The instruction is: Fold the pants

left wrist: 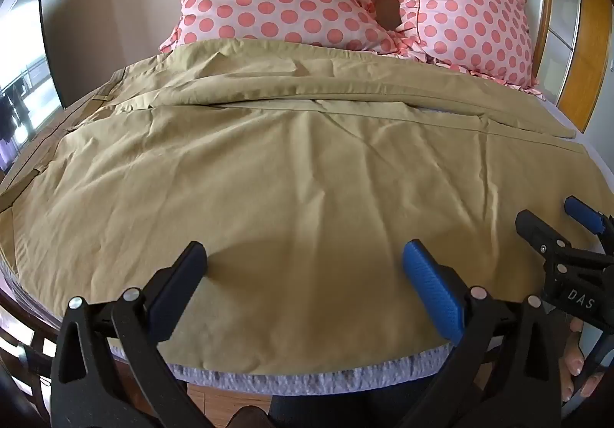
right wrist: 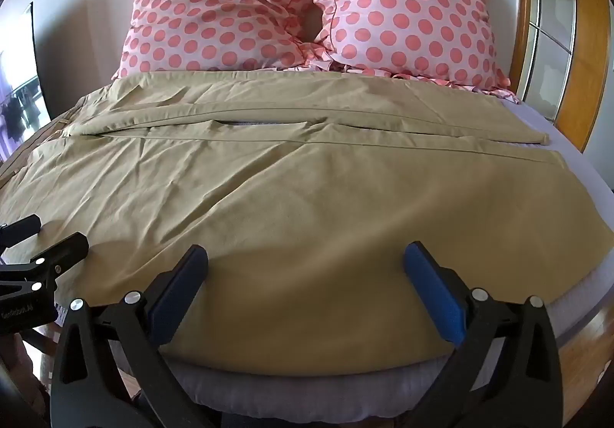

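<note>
With both jaws apart over the near leg of the wrinkled khaki cotton pants [right wrist: 307,197] spread sideways across the grey-sheeted bed [right wrist: 556,132], best to lower left gripper [left wrist: 305,266] and right gripper [right wrist: 306,266], pinch only the near hem edge, then carry it evenly onto the far leg.

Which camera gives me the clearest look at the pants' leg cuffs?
The right wrist view. There the pants show both leg ends at the right, with the far cuff lying whole on the lavender sheet. In the left wrist view the same cuff is squeezed against the frame edge, and the near leg's hem runs out of view.
</note>
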Demonstrator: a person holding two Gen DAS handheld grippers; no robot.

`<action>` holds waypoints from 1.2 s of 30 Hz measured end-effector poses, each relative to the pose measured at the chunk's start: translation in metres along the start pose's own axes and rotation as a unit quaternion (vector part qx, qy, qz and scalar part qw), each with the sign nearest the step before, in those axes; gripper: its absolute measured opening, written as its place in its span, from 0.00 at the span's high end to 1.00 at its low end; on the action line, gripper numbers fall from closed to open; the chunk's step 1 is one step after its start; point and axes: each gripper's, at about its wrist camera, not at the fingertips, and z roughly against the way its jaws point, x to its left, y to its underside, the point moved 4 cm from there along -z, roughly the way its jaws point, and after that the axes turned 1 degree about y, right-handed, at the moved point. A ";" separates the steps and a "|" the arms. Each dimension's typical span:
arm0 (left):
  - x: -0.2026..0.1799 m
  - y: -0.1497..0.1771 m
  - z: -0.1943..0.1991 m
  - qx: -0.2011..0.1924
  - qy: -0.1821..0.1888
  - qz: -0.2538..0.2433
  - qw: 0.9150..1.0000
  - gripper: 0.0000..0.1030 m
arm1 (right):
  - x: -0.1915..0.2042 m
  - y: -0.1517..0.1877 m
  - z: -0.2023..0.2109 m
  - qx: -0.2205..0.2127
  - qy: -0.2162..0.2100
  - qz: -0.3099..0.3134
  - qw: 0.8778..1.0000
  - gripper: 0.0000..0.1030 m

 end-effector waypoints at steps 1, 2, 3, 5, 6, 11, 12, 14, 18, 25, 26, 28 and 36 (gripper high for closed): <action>0.000 0.000 0.000 -0.001 0.000 0.000 1.000 0.02 | 0.000 0.000 0.000 0.000 0.002 0.002 1.000 0.01; 0.000 0.000 0.000 -0.001 0.000 0.000 1.000 0.02 | 0.000 0.000 0.000 0.000 0.001 0.002 1.000 0.01; 0.000 0.000 0.000 -0.001 0.000 0.000 1.000 0.02 | 0.000 0.000 0.000 0.000 0.002 0.002 1.000 0.01; 0.000 -0.001 0.000 -0.001 0.000 0.000 1.000 0.02 | 0.000 0.000 0.000 0.000 0.002 0.002 1.000 0.01; 0.000 -0.001 0.000 -0.001 0.000 0.000 1.000 0.02 | 0.000 0.000 0.000 0.000 0.002 0.002 1.000 0.01; 0.000 -0.001 0.000 -0.002 0.000 0.001 1.000 0.02 | 0.000 0.000 0.000 0.000 0.002 0.003 1.000 0.01; 0.000 0.000 0.000 -0.003 0.000 0.000 1.000 0.02 | 0.000 0.000 0.000 0.000 0.002 0.003 1.000 0.01; 0.000 0.000 0.000 -0.003 0.000 0.000 1.000 0.02 | 0.000 0.000 0.000 0.000 0.002 0.003 1.000 0.01; 0.000 0.000 0.000 -0.004 0.000 0.000 1.000 0.02 | 0.000 0.000 0.000 0.000 0.001 0.003 1.000 0.01; 0.000 0.000 0.000 -0.005 0.000 0.000 1.000 0.02 | 0.000 0.000 0.000 -0.001 0.002 0.003 1.000 0.01; 0.000 0.000 0.000 -0.005 0.000 0.000 1.000 0.02 | 0.000 0.000 0.000 -0.001 0.002 0.003 1.000 0.01; 0.000 0.000 0.000 -0.005 0.000 0.000 1.000 0.02 | 0.000 0.000 0.000 -0.001 0.002 0.003 1.000 0.01; 0.000 0.000 0.000 -0.006 0.000 0.000 1.000 0.02 | -0.001 -0.001 0.001 -0.001 0.002 0.003 1.000 0.01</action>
